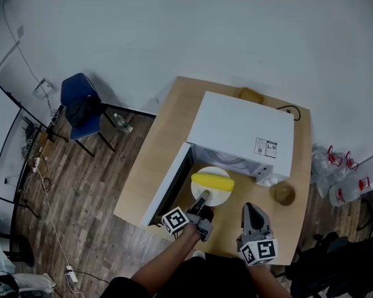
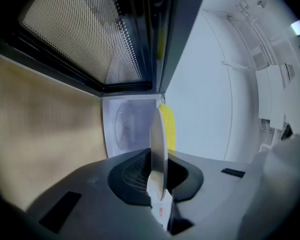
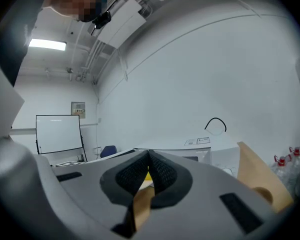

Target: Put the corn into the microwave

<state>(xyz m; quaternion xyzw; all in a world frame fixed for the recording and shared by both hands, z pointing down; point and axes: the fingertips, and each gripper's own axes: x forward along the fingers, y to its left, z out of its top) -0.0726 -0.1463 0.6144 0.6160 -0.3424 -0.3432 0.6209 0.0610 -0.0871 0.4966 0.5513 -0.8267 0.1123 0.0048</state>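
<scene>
The left gripper (image 1: 203, 202) is clamped tight on the rim of a white plate (image 1: 222, 195). The corn cob (image 1: 212, 181) lies on that plate, right at the mouth of the open microwave (image 1: 242, 129). The right gripper (image 1: 253, 211) is over the table (image 1: 168, 129) beside it, jaws together on nothing.

1. Corn (image 1: 212, 180): yellow.
2. Plate (image 1: 221, 197): white.
3. Microwave (image 1: 242, 129): white; its door (image 2: 80, 29) has a fine pale mesh in a black frame.
4. Table (image 1: 165, 141): light wood.
5. Chair (image 1: 78, 95): blue.
6. Floor (image 1: 99, 191): dark wooden planks.
</scene>
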